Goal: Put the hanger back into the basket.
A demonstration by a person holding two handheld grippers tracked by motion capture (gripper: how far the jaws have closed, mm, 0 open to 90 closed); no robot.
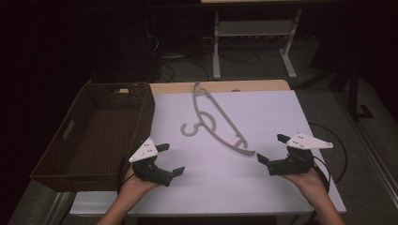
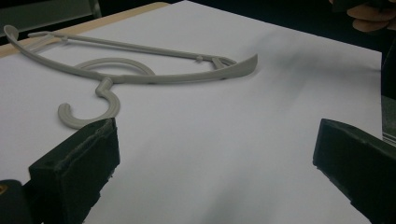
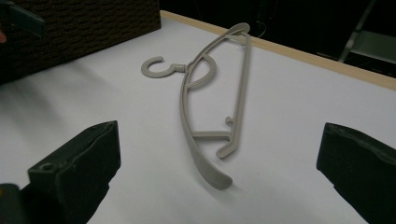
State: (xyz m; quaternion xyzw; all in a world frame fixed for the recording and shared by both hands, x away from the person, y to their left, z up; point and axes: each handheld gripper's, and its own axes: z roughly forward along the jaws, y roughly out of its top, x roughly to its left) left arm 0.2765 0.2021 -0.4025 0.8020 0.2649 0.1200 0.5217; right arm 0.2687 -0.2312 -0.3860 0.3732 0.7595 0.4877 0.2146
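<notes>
A grey plastic hanger (image 1: pixel 225 117) lies flat on the white table top (image 1: pixel 267 112), its hook pointing toward the basket. My left gripper (image 1: pixel 174 158) is open near the front left, jaws spread wide with nothing between them. In the left gripper view, the hanger (image 2: pixel 187 77) lies ahead of that gripper (image 2: pixel 215 149), clear of both jaws. My right gripper (image 1: pixel 270 148) is open at the front right, close to the hanger's near end. From the right gripper view, that end of the hanger (image 3: pixel 183 109) reaches toward the gap of the gripper (image 3: pixel 217 158) without touching it.
A brown wicker basket (image 1: pixel 119 85) stands along the table's left side, seen also as a dark wall (image 3: pixel 93 23). A tan strip (image 1: pixel 253 85) edges the table's back. Beyond it stands a white metal frame (image 1: pixel 253 28) on the floor, with cables.
</notes>
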